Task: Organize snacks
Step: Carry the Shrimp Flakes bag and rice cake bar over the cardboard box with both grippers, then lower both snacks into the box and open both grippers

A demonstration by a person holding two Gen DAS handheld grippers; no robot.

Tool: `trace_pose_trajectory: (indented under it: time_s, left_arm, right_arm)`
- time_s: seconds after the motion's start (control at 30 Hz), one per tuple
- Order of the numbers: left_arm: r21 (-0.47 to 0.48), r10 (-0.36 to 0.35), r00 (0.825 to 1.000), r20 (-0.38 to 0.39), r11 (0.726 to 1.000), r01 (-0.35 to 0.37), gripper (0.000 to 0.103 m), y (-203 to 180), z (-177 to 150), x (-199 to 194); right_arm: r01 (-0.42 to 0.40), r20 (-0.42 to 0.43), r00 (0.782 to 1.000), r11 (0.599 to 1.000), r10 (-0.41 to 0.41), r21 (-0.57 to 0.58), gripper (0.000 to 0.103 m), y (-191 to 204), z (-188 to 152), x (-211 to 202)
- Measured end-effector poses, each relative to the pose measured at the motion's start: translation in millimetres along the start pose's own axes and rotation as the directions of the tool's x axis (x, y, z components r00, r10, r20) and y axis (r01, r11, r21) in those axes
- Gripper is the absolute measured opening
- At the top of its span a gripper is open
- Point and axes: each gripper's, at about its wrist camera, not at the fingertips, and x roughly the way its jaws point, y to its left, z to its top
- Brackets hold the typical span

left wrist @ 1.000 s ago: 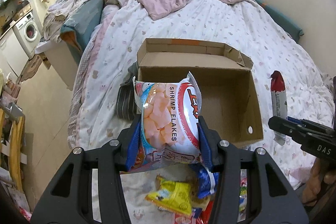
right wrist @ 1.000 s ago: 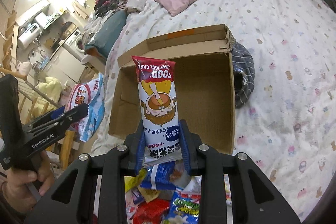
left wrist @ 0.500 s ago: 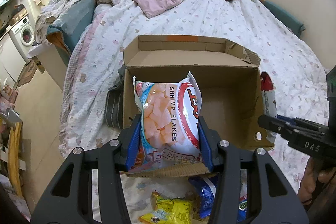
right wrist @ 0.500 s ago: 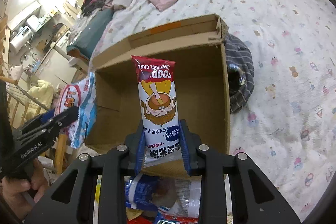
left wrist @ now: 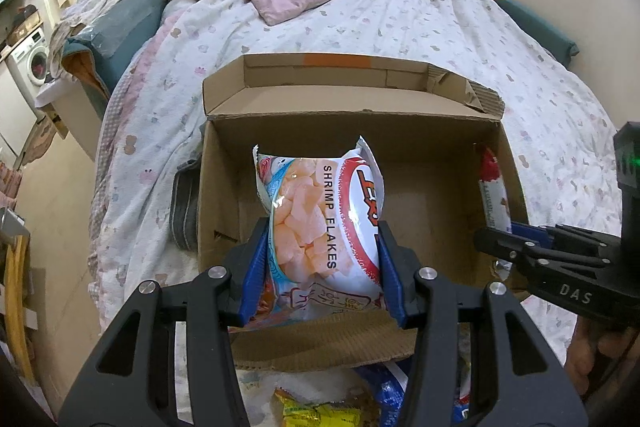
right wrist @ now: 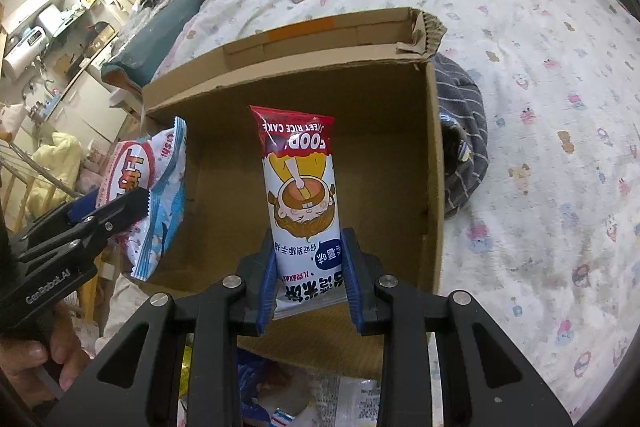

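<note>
Both grippers are seen loaded. By the left gripper (left wrist: pixel 322 259) a puffy shrimp bag (left wrist: pixel 320 219) is pinched across its lower half between the blue pads, and the bag is held upright over the open box (left wrist: pixel 348 95). By the right gripper (right wrist: pixel 310 275) a slim rice-cake pack (right wrist: pixel 302 195) is clamped near its bottom end, standing upside down, also over the box mouth. Each tool is caught by the other's camera: the right gripper (left wrist: pixel 540 251) is seen at the box's right wall with its pack (left wrist: pixel 494 195) against that wall, and the left gripper (right wrist: pixel 104 215) with its bag (right wrist: pixel 152 183) is seen at the left wall. Neither snack is yet released; both are judged to be poised above the bare cardboard floor, which appears empty as far as can be seen. The box is set on a bed (left wrist: pixel 440 23) covered with a patterned quilt, and a striped cloth (right wrist: pixel 464 139) is pressed against one outer wall. Below the near box edge a heap of loose snacks (left wrist: pixel 316 411) is glimpsed, among them a yellow packet and blue wrappers. The task is therefore judged to be at an early stage: two packs are about to be placed, nothing is stowed so far, and the heap in front is left to be sorted.
</note>
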Motion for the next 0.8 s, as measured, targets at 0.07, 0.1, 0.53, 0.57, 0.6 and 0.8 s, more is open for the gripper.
trace_pose_trajectory:
  time_s: [0.07,0.1,0.53,0.57,0.6,0.8]
  left_arm:
    - [0.005,-0.003,1.000,0.003,1.000,0.003,0.047,-1,0,1]
    - [0.007,-0.006,1.000,0.004,1.000,0.006,0.047,-2,-1,1]
    - [-0.015,-0.009,1.000,-0.007,1.000,0.009,0.048,0,-2,5]
    - [-0.015,-0.009,1.000,-0.009,1.000,0.009,0.048,0,-3,5]
    - [-0.015,-0.008,1.000,-0.010,1.000,0.008,0.048,0,-3,4]
    - [-0.015,-0.005,1.000,-0.013,1.000,0.004,0.056,1,-4,4]
  right_arm:
    - [0.002,-0.008,1.000,1.000,-0.002,-0.001,0.031,0,1,4]
    - [0.004,-0.013,1.000,1.000,-0.004,-0.001,0.031,1,1,6]
    - [0.007,-0.040,0.999,0.999,-0.005,0.032,0.032,-5,-2,14]
    - [0.007,-0.041,0.999,0.999,-0.006,0.032,0.032,-5,-2,14]
    - [0.007,-0.041,0.999,0.999,-0.005,0.033,0.032,-5,-2,14]
    - [0.002,-0.049,0.999,0.999,0.000,0.043,0.033,-7,-2,16]
